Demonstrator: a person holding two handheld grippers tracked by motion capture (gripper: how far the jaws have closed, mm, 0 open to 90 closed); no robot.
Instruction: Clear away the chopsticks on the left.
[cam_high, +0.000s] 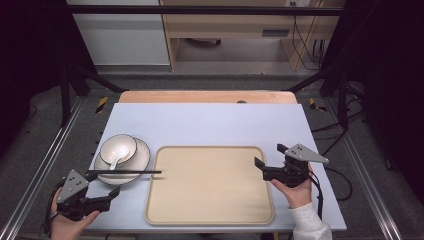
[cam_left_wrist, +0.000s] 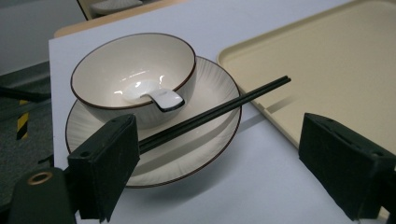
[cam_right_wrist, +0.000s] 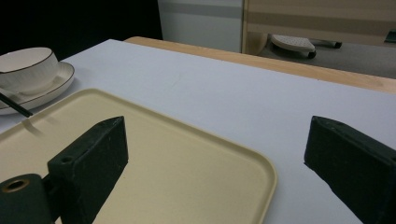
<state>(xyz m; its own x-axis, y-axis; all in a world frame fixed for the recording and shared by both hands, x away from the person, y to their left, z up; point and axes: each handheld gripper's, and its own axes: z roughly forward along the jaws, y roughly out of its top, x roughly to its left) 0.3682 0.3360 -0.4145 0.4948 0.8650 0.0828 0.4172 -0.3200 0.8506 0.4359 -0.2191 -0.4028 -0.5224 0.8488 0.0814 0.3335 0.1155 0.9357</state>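
while jaws gape, chopsticks (cam_left_wrist: 215, 111) pass the left one.

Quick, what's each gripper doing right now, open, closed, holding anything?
Left gripper: open, holding nothing, near the chopsticks.
Right gripper: open, holding nothing, over the tray.

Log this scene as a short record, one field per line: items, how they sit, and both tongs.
surface: pale blue table
tray: beige tray, nothing on it
plate: white plate left of the tray
bowl: bowl standing on the plate
spoon: white spoon inside the bowl
chopsticks: black chopsticks lying across the plate, tips over the tray's left edge
left tongs: left tongs open, near the plate, holding nothing
right tongs: right tongs open, over the tray's right edge, holding nothing
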